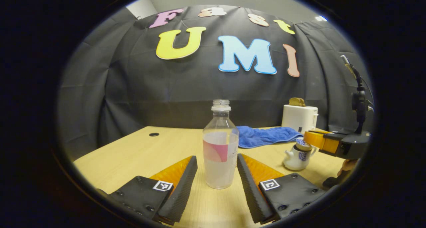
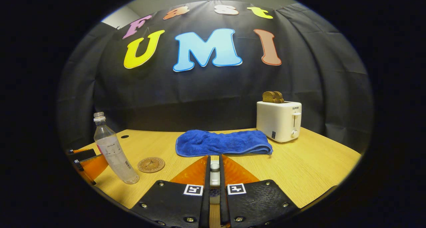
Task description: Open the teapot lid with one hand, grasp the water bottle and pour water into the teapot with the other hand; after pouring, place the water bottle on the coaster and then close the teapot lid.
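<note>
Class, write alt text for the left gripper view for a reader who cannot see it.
A clear plastic water bottle, uncapped and partly full, stands on the light wooden table between the left gripper's open fingers. To the right, the right gripper is at the lid of a small white teapot, with a blue cloth and white toaster behind.

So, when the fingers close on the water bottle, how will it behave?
The water bottle looks like thin clear plastic, so it may dent under a squeeze. It is tall, narrow and roughly half full, so a push near the top could tip it. It has no cap, so tilting may spill water.
</note>
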